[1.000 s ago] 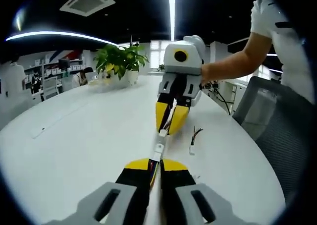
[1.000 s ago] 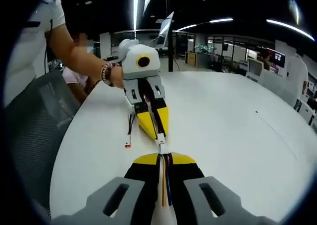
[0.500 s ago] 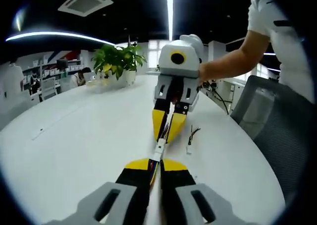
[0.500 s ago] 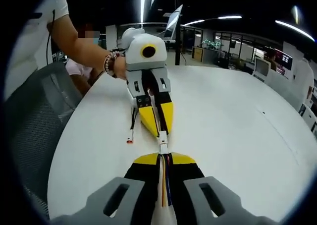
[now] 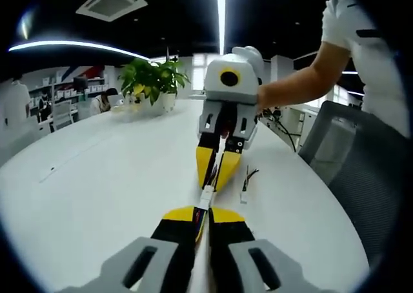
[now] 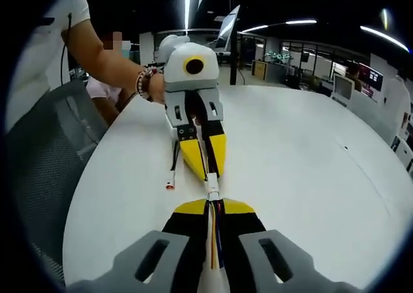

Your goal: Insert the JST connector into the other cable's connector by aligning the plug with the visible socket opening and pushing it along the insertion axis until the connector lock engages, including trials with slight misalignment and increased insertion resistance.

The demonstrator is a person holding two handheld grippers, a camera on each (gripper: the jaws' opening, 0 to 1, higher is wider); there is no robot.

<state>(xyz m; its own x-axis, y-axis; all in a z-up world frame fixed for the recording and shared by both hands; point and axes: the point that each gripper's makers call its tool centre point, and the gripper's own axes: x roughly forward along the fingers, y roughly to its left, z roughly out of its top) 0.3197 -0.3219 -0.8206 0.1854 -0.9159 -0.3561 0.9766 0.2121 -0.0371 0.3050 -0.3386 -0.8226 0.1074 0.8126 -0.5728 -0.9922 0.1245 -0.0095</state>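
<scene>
Both pairs of jaws are clamped on cables: the left gripper [image 5: 202, 213] pinches one coloured cable and the right gripper [image 6: 212, 206] the other, tips facing over the white table [image 5: 97, 170]. Between the tips the two white JST connectors [image 6: 211, 188] meet end to end. A spare cable [image 5: 246, 183] lies on the table just beside them.

Left gripper [image 5: 202, 210] and right gripper [image 6: 213, 204] point tip to tip, nearly meeting, low over the table's near edge. Jaws of both are pressed together, each pinching a cable. Bare forearms extend behind each gripper body.
</scene>
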